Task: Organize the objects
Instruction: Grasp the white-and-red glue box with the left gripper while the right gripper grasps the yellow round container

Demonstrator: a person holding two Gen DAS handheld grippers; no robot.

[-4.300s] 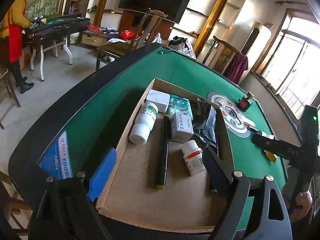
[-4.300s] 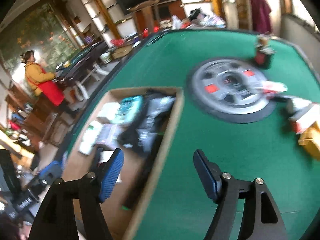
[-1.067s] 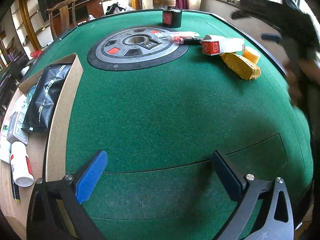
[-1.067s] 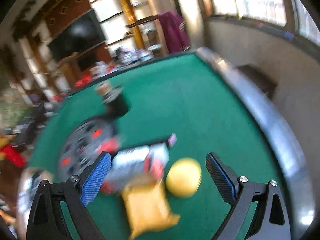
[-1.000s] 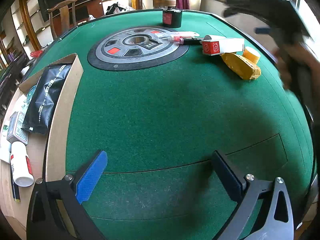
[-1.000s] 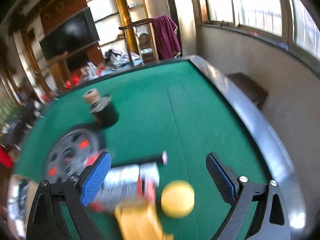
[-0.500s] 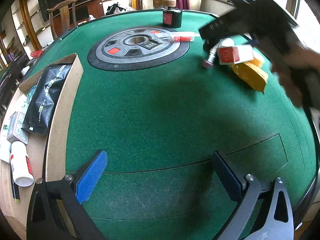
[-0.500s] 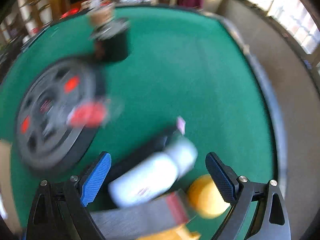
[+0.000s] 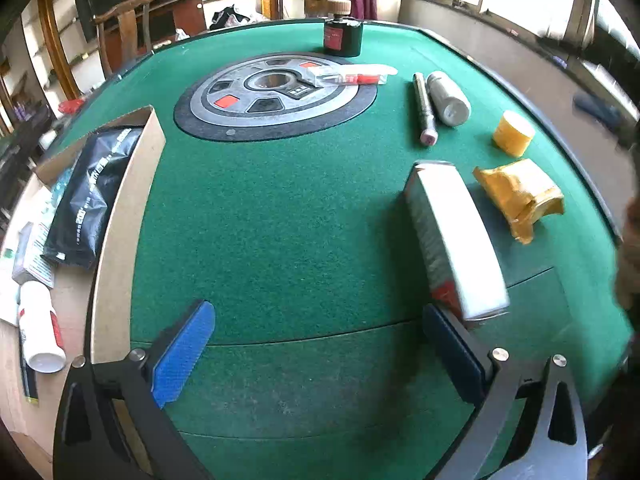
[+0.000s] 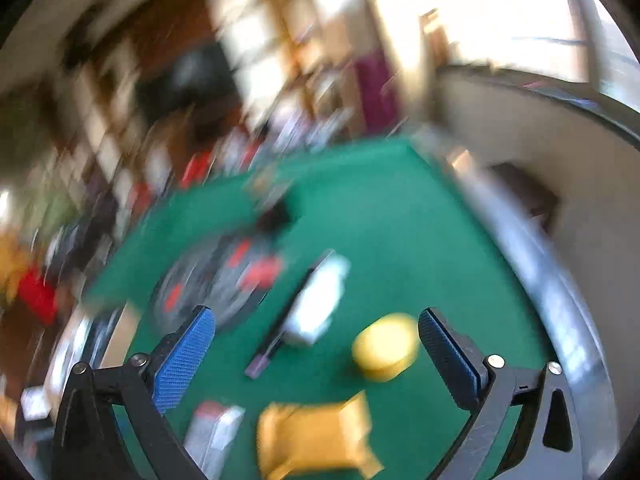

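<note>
Left hand-held gripper point(image 9: 316, 344) hovered over green counter point(image 9: 280, 208), jaws spread, empty. Right hand-held gripper point(image 10: 316, 344) jaws opening, nothing between; view blurred. White box point(image 9: 452, 236) lay on counter beside yellow packet point(image 9: 520, 196); yellow roll point(image 9: 513, 133) beyond packet; cardboard tray point(image 9: 120, 208) well left.

A white carton with a red end point(image 9: 452, 236) lies lengthwise on the green felt, its red end nearest. Just right of it sits a crumpled yellow packet point(image 9: 520, 196), and farther back a small yellow round tub point(image 9: 513, 133). Beyond these, a silver-white bottle point(image 9: 446, 98) lies on its side beside a slim dark pen point(image 9: 423, 108), the two nearly parallel. A black bottle with a red label point(image 9: 343, 34) stands upright at the far edge. At the left, a cardboard tray point(image 9: 120, 216) holds a black pouch point(image 9: 94, 196) and a white bottle with a red label point(image 9: 40, 330).
</note>
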